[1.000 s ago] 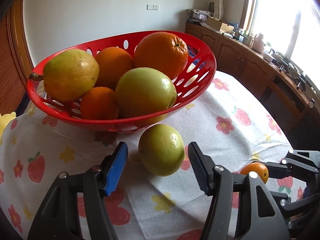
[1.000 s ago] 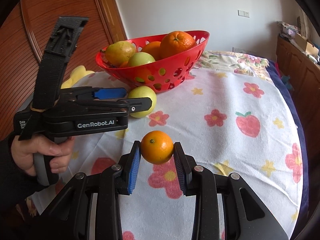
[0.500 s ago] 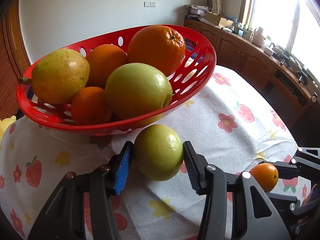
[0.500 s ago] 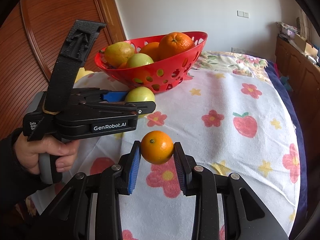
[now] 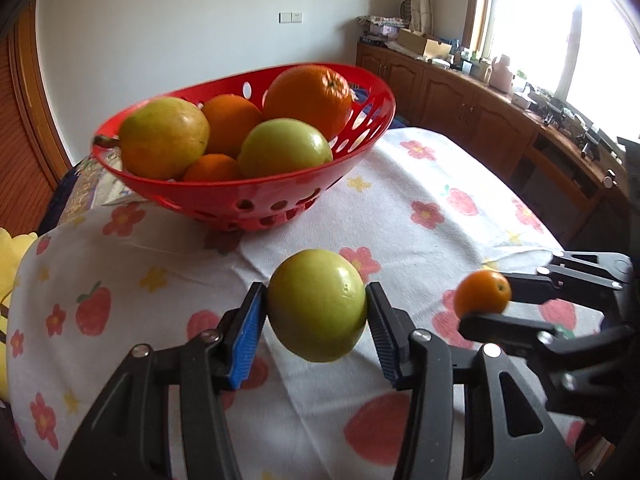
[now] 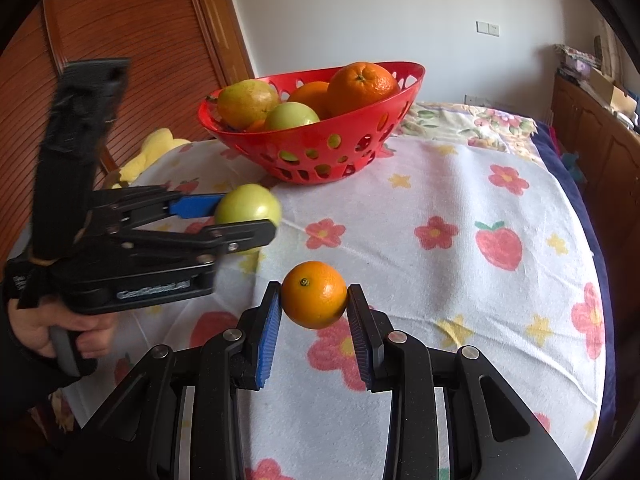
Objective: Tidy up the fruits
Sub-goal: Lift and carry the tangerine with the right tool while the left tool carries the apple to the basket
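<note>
My left gripper [image 5: 316, 320] is shut on a green apple [image 5: 317, 305] and holds it above the tablecloth, in front of the red basket [image 5: 256, 196]. The apple also shows in the right wrist view [image 6: 248, 210]. My right gripper [image 6: 314, 316] is shut on a small orange [image 6: 314, 294], held above the cloth to the right of the left gripper; it also shows in the left wrist view [image 5: 484, 293]. The basket [image 6: 320, 152] holds oranges, a green apple and a yellow-green pear.
A white tablecloth with flowers and strawberries [image 6: 460, 248] covers the table. A yellow soft toy [image 6: 156, 148] lies at the table's left edge. Wooden cabinets [image 5: 480, 108] run along the right wall under a window.
My left gripper closed on the green apple and lifted it up and back from the basket. The right gripper kept holding the small orange almost still.
</note>
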Tool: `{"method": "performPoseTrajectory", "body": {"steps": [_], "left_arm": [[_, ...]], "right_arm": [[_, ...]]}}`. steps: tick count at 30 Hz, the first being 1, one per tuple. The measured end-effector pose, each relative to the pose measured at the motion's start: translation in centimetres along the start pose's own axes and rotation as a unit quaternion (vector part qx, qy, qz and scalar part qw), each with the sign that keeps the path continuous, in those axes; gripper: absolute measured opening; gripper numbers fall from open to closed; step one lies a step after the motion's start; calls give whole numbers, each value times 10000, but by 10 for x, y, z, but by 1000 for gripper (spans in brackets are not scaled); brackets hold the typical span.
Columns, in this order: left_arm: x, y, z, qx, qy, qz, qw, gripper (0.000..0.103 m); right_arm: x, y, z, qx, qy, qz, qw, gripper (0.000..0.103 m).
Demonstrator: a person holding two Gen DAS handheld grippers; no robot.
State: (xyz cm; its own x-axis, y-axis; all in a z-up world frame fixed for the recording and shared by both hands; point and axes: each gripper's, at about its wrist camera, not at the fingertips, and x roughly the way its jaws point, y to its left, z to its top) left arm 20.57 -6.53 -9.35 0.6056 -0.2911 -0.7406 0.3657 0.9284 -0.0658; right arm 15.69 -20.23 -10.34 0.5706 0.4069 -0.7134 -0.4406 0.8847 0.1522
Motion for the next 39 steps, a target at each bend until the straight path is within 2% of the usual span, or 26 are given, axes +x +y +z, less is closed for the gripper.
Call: {"method": "performPoseTrajectory", "body": {"steps": [11, 23, 30, 39], "left_arm": [[-52, 6, 10, -64, -468, 28, 9989, 49], [-90, 7, 37, 17, -919, 155, 9956, 49], [-96, 14, 51, 27, -1052, 207, 9942, 49], [-91, 27, 65, 1, -1120, 215, 9935, 49]], "right_arm": [[-16, 13, 8, -82, -164, -14, 9998, 32], [-60, 25, 40, -168, -802, -57, 9966, 32], [-68, 31, 71, -360, -1022, -105, 9941, 32], [-50, 17, 105, -261, -968, -55, 9949, 32]]}}
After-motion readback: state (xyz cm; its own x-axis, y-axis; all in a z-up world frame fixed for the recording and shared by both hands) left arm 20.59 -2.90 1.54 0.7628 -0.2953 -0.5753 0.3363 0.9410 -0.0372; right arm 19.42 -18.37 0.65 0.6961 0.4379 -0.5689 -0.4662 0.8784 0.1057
